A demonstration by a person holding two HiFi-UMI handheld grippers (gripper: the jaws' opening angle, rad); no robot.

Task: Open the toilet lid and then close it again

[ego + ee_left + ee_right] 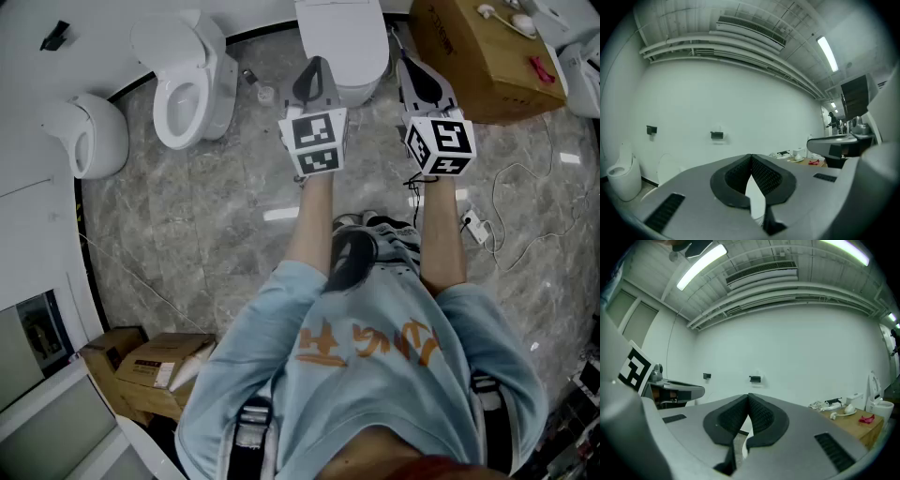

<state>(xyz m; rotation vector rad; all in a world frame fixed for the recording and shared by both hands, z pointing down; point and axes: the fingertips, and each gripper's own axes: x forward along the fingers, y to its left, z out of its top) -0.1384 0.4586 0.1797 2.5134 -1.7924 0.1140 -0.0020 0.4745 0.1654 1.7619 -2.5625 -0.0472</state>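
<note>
Reaching for the toilet lid (342, 37) is the step in hand. It lies straight ahead and looks shut, though glare blurs its seam. Its long axis runs away from us, front edge nearest, hinge toward the wall (253, 11). Our left gripper (315, 70) and right gripper (415, 75) are level, jaws together and empty. We should slip a tip under the front edge and lift steadily.

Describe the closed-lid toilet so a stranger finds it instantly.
Follow the white wall along the far edge of the marble floor. The target toilet is the rightmost fixture there, beside the cardboard box. Unlike the open toilet left of it, its lid is down.
</note>
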